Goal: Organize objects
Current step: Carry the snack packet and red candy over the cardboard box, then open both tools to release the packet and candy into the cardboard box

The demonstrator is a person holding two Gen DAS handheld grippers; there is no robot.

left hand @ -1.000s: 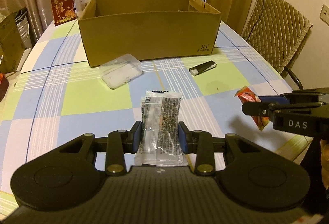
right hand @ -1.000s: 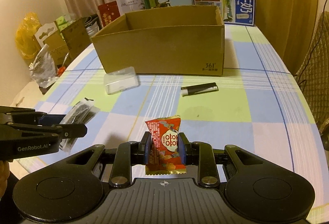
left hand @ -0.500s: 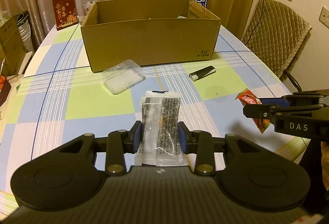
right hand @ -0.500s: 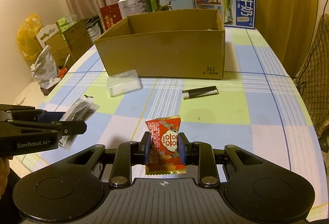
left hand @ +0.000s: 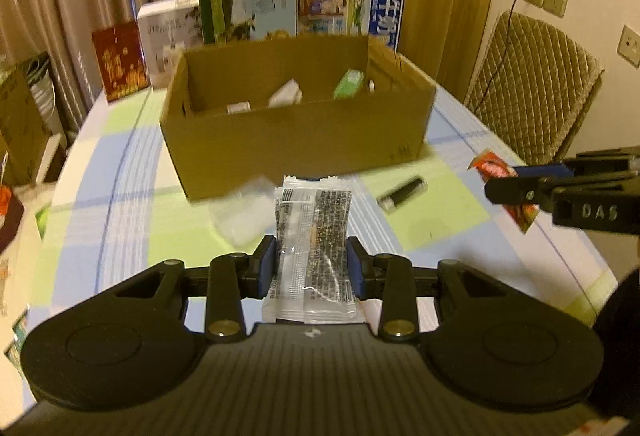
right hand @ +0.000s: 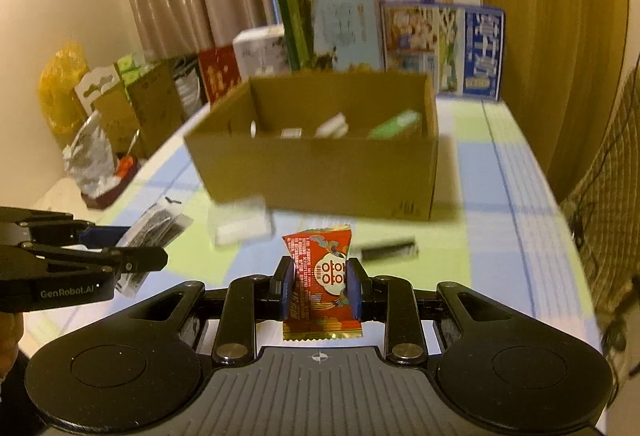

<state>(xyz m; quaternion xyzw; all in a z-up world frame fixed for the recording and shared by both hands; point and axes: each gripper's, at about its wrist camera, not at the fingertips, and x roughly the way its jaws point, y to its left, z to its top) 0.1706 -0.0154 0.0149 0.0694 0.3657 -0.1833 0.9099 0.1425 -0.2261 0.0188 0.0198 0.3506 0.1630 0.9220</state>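
Now that both views are rising enough to show inside the cardboard box (left hand: 296, 140), the carry's nearing drop-off — left gripper (left hand: 312, 268) clamping the clear sachet (left hand: 314, 236); right gripper (right hand: 321, 288) clamping the red candy pkt (right hand: 320, 268), both approaching the box.

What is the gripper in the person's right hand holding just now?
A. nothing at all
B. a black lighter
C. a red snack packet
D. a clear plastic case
C: in the right wrist view the right gripper is shut on a red snack packet, while the black lighter and the clear plastic case lie on the table.
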